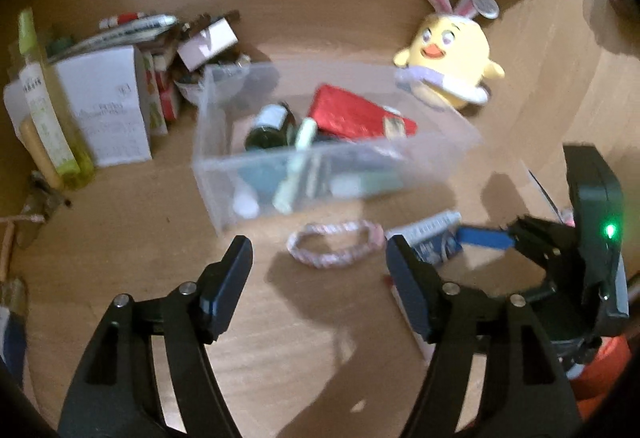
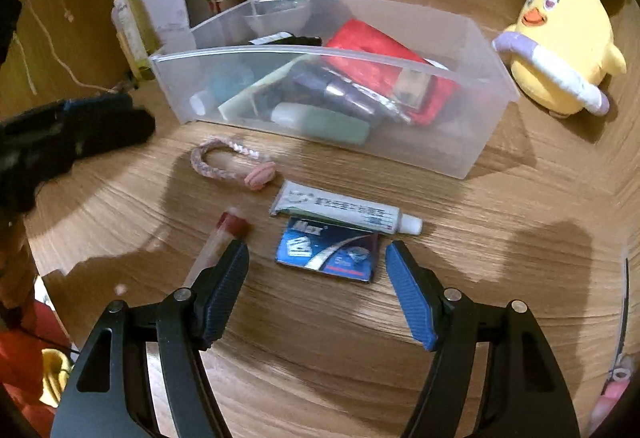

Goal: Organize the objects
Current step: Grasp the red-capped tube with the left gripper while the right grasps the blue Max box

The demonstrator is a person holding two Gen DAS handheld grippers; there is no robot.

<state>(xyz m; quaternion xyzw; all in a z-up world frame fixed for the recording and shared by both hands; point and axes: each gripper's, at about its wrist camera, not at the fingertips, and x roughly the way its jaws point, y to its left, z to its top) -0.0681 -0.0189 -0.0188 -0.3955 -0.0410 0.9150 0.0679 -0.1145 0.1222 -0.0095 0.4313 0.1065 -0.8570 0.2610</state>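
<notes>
A clear plastic bin (image 2: 472, 142) (image 1: 208, 174) stands on the wooden desk and holds a red pouch (image 2: 372, 50), bottles and tubes. In front of it lie a pink braided bracelet (image 2: 224, 162) (image 1: 332, 242), a white tube (image 2: 344, 212), a blue card pack (image 2: 328, 252) (image 1: 434, 244) and a red-capped tube (image 2: 224, 234). My right gripper (image 2: 316, 258) is open, its jaws either side of the blue pack, just above the desk. My left gripper (image 1: 320, 258) is open and empty, hovering over the bracelet.
A yellow chick plush (image 2: 560, 46) (image 1: 452, 58) with bunny ears sits right of the bin. Boxes, a white carton (image 1: 108, 106) and a green bottle (image 1: 44, 102) crowd the back left. The other gripper shows at the right in the left wrist view (image 1: 560, 250).
</notes>
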